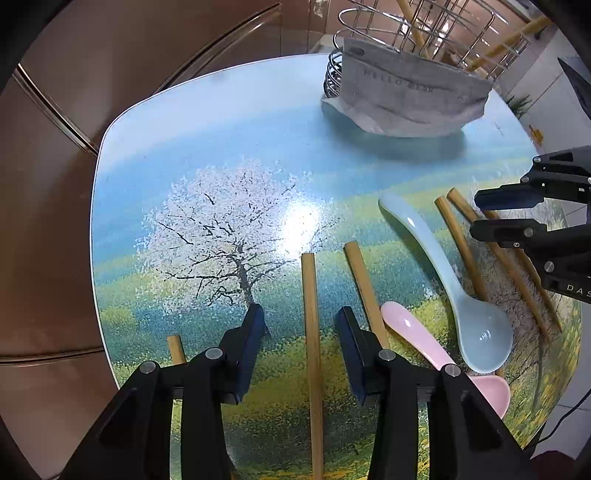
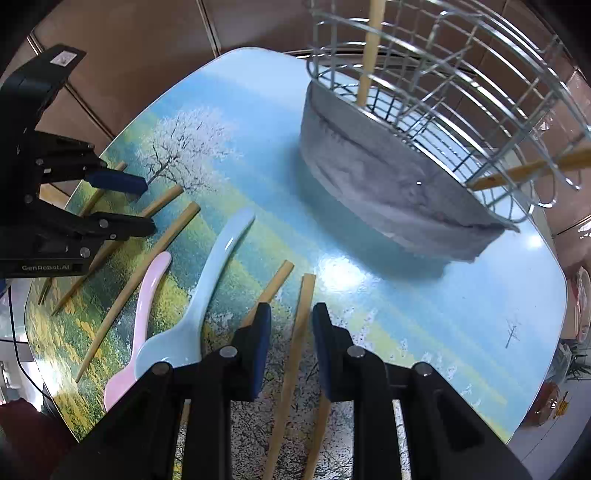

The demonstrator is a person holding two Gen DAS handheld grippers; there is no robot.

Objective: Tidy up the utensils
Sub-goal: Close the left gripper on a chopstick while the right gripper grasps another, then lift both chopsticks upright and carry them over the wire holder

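Several bamboo chopsticks, a pale blue spoon (image 1: pixel 443 266) (image 2: pixel 207 295) and a pink spoon (image 1: pixel 417 336) (image 2: pixel 144 306) lie on the tree-print table (image 1: pixel 221 129). My left gripper (image 1: pixel 303 328) (image 2: pixel 147 205) points down, its jaws apart astride one chopstick (image 1: pixel 310 332), and the pads stand clear of it. My right gripper (image 2: pixel 291 317) (image 1: pixel 476 214) also points down, jaws narrower, with another chopstick (image 2: pixel 295 350) lying between the pads without touching them. A further chopstick (image 2: pixel 273 288) runs under its left finger.
A wire utensil holder (image 1: pixel 424 29) (image 2: pixel 461 92) with a few chopsticks in it stands at the table's far side, a grey cloth (image 1: pixel 413 96) (image 2: pixel 388 184) draped at its base. Brown floor tiles surround the table's rounded edges.
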